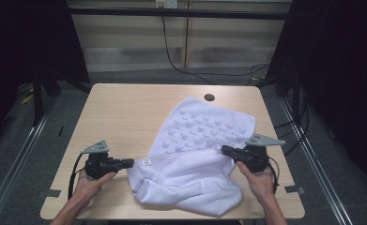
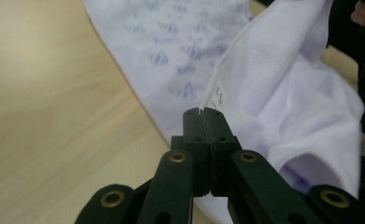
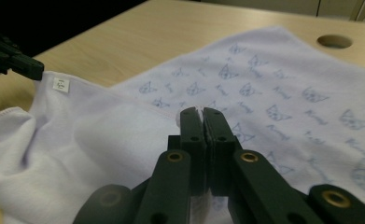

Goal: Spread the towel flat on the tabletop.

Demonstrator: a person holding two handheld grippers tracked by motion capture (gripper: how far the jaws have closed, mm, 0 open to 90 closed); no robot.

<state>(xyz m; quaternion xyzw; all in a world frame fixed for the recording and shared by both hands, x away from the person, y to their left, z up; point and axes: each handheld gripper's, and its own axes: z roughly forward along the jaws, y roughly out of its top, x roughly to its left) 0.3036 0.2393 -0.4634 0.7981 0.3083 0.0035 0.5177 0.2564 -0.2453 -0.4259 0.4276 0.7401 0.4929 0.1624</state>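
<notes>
Both pairs of jaws are pinching shut on one white towel printed with pale blue cat faces point(image 1: 204, 140): the left gripper point(image 1: 130, 162) is clamping its labelled corner, the right gripper point(image 1: 224, 150) its hem. The towel is sagging between them onto the light wooden table point(image 1: 125, 108), probably half folded. Bare tabletop is lying left; one round cable hole point(image 1: 209, 97) is sitting behind.

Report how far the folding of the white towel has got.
Done: each gripper is shut on an edge of the white cat-printed towel, left gripper beside its label, right gripper opposite. In hand: that edge lifted, plain underside sagging. Left: carrying it over the flat printed half and smoothing.
</notes>
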